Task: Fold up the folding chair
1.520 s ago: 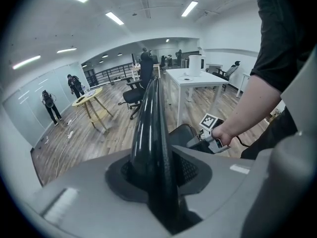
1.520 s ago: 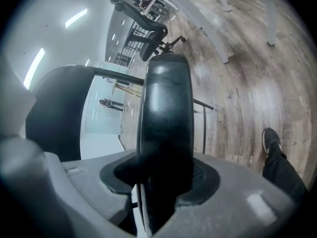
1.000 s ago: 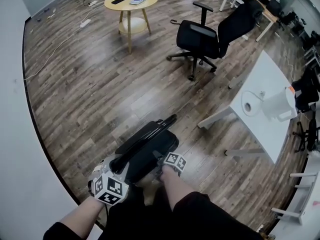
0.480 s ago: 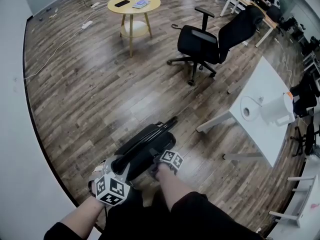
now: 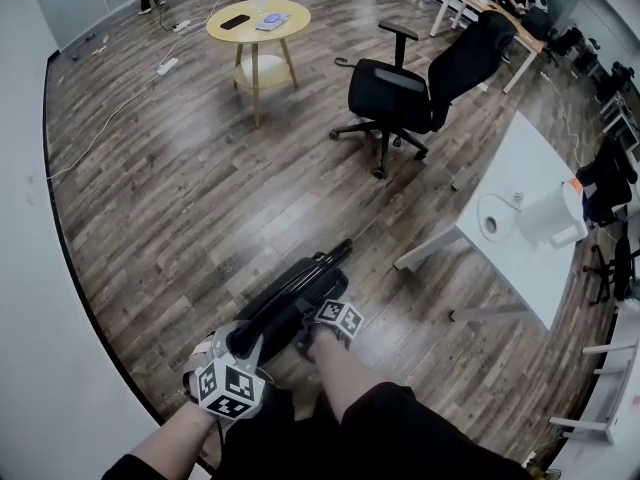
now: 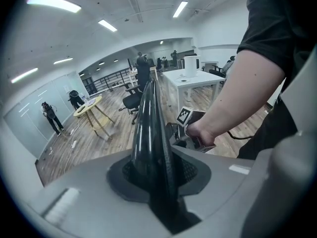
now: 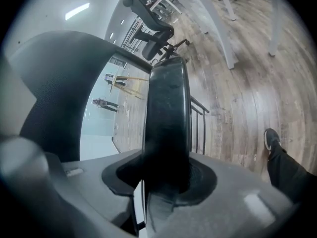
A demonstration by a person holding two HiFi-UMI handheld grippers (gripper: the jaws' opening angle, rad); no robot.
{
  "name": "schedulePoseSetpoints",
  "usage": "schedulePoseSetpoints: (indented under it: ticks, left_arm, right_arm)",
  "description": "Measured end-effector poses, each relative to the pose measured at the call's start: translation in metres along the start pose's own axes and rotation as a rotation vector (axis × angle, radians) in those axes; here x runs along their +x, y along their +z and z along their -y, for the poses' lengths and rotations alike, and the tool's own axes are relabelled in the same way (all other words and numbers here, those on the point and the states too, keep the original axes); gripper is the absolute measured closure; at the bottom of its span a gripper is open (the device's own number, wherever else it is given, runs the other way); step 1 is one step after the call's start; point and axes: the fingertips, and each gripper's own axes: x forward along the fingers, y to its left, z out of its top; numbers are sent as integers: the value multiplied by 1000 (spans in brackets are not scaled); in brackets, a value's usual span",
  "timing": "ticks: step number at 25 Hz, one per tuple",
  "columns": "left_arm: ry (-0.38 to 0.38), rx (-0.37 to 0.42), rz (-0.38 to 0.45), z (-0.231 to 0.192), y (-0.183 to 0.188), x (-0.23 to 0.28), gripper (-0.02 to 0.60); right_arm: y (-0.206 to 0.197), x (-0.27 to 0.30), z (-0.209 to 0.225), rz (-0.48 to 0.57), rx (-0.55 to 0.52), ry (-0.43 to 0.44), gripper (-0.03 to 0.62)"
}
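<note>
The black folding chair point(image 5: 297, 293) stands on the wood floor just in front of me, its seat and back drawn close together into a narrow shape. My left gripper point(image 5: 240, 343) is shut on the chair's glossy black back frame point(image 6: 148, 123), which runs straight out between its jaws. My right gripper point(image 5: 308, 338) is shut on the padded seat edge point(image 7: 167, 113), which fills the gap between its pads. In the left gripper view the right gripper's marker cube point(image 6: 188, 117) and my hand show just beyond the frame.
A black office chair point(image 5: 415, 73) and a round yellow table point(image 5: 258, 20) stand farther out. A white table point(image 5: 530, 208) with a paper roll point(image 5: 548, 218) is at the right. A pale wall point(image 5: 40, 298) borders the left. People stand far back.
The chair looks narrower now: the seat has swung in toward the back. My right gripper has shifted slightly left and up with it. The left gripper has stayed put.
</note>
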Motion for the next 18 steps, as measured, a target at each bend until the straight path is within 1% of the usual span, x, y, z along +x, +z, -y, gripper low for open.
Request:
schedulePoseSetpoints:
  ticks: [6, 12, 18]
  left_arm:
    - [0, 0, 0, -11, 2, 0, 491]
    - [-7, 6, 1, -10, 2, 0, 495]
    - [1, 12, 5, -14, 2, -1, 497]
  right_arm:
    - [4, 8, -16, 10, 0, -9, 442]
    - [5, 11, -22, 15, 5, -24, 444]
    - [6, 21, -38, 22, 4, -23, 450]
